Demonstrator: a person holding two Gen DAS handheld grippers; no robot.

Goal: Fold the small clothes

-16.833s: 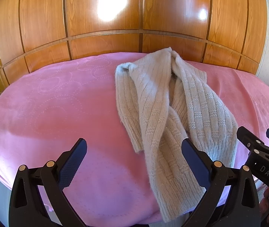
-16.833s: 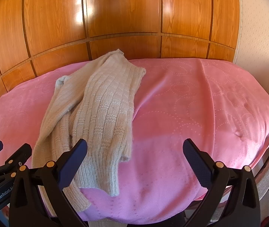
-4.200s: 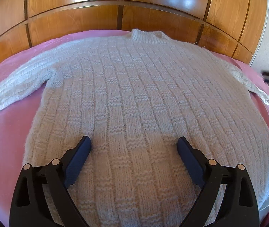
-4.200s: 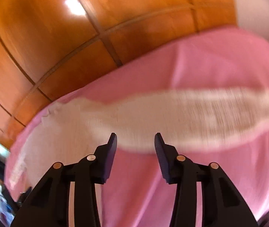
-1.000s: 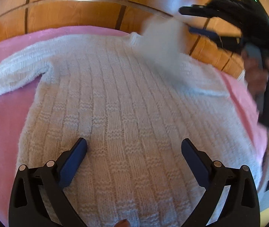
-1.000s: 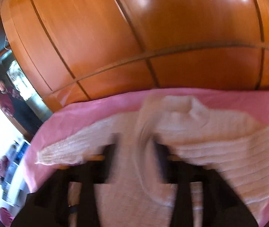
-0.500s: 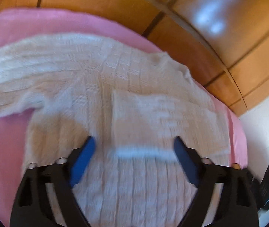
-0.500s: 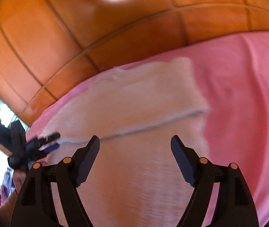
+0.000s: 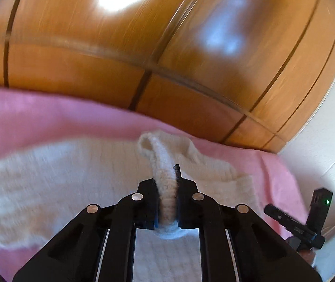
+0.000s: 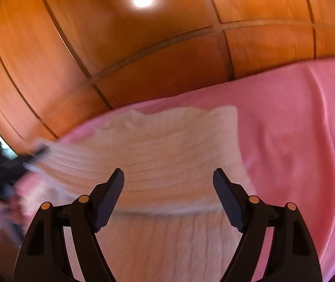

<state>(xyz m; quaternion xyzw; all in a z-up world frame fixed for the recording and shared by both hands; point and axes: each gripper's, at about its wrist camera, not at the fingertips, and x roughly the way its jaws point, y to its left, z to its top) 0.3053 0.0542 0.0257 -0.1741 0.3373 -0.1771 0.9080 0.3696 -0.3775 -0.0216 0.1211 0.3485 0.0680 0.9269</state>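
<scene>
The left gripper (image 9: pixel 166 188) is closing, and its black jaws already pinch a raised ridge of the cream ribbed knitted sweater (image 9: pixel 68 176) between the pads; the pinched fold stands up between the fingers and runs toward twelve o'clock to a looped edge of knit. The rest of the sweater spreads from there toward nine o'clock across the pink patterned bedspread (image 9: pixel 38 119), blurred by motion. At four o'clock in the left wrist view, the right gripper shows as a black frame with a small green light, well apart from the pinched fold.

The right gripper (image 10: pixel 168 181) has its jaws standing wide, with nothing between the pads. It hangs above the sweater (image 10: pixel 167 155), where a folded-over sleeve layer lies across the body, its lower edge running between the two fingers. The pink bedspread (image 10: pixel 297 141) fills the side toward three o'clock. Toward nine o'clock the left gripper appears only as a dark blur at the sweater's edge. Glossy orange-brown wooden wardrobe panels (image 10: pixel 144 47) rise behind the bed at twelve o'clock.
</scene>
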